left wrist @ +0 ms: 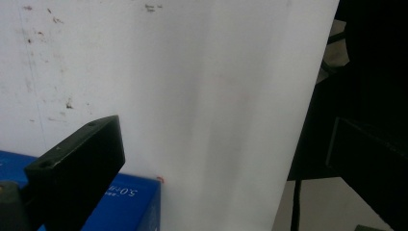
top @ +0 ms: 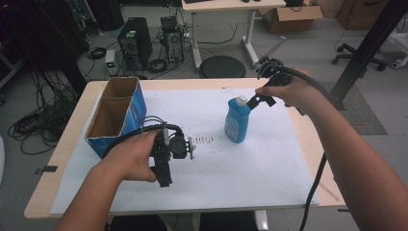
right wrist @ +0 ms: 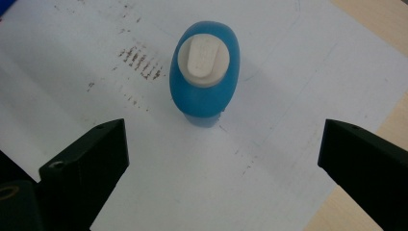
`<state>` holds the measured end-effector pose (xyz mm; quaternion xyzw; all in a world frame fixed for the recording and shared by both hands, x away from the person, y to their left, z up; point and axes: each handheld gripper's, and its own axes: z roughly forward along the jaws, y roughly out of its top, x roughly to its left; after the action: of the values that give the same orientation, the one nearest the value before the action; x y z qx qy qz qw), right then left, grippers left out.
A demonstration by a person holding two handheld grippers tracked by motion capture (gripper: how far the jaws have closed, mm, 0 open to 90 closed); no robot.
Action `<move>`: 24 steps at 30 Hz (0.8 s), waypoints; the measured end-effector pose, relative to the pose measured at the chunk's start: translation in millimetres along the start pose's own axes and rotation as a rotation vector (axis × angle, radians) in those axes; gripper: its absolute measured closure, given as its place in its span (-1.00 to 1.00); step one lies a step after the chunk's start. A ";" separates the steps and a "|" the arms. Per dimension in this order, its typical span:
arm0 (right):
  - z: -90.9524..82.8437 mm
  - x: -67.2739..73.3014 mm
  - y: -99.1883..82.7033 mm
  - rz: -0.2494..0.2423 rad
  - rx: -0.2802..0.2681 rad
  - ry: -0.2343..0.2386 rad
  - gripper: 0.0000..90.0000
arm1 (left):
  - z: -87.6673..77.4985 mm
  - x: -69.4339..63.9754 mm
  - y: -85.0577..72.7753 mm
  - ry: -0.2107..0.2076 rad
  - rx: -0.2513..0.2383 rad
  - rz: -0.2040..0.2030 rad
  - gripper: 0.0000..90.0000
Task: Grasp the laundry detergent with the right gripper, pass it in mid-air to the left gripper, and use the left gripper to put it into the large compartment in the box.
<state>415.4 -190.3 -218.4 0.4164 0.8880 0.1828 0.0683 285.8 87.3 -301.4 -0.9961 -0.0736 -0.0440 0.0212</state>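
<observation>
A blue bottle point(top: 236, 121) with a white flip cap point(top: 241, 100) stands upright on the white paper, right of the table's middle. My right gripper point(top: 263, 100) hovers just right of and above the cap, apart from it. The right gripper view looks straight down on the bottle point(right wrist: 204, 91) and its cap point(right wrist: 202, 61); the right gripper point(right wrist: 221, 163) is open, its jaws wide apart and empty. My left gripper point(top: 164, 174) is held low near the front left. In its own view the left gripper point(left wrist: 226, 168) is open over bare paper.
An open-topped blue cardboard box point(top: 115, 115) with two compartments stands at the table's left; its corner point(left wrist: 130, 202) shows beside the left jaw. White paper point(top: 250, 168) covers most of the wooden table point(top: 62, 159). Cables trail from both grippers. A black post point(top: 365, 48) rises right of the table.
</observation>
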 end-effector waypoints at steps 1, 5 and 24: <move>0.5 0.2 -2.3 0.002 -0.002 0.002 -0.92 | -0.1 -0.3 -0.3 -0.002 0.000 -0.002 -1.00; 3.8 0.7 -9.8 0.002 -0.001 0.006 -0.92 | 0.9 -1.2 -1.1 -0.001 0.001 0.006 -0.99; 29.3 3.6 -42.4 0.016 -0.007 0.036 -0.91 | 3.4 -2.2 -3.5 0.000 -0.009 0.025 -0.99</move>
<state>390.8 -204.5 -261.5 0.4198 0.8851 0.1939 0.0521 283.4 90.5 -304.8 -0.9970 -0.0612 -0.0439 0.0171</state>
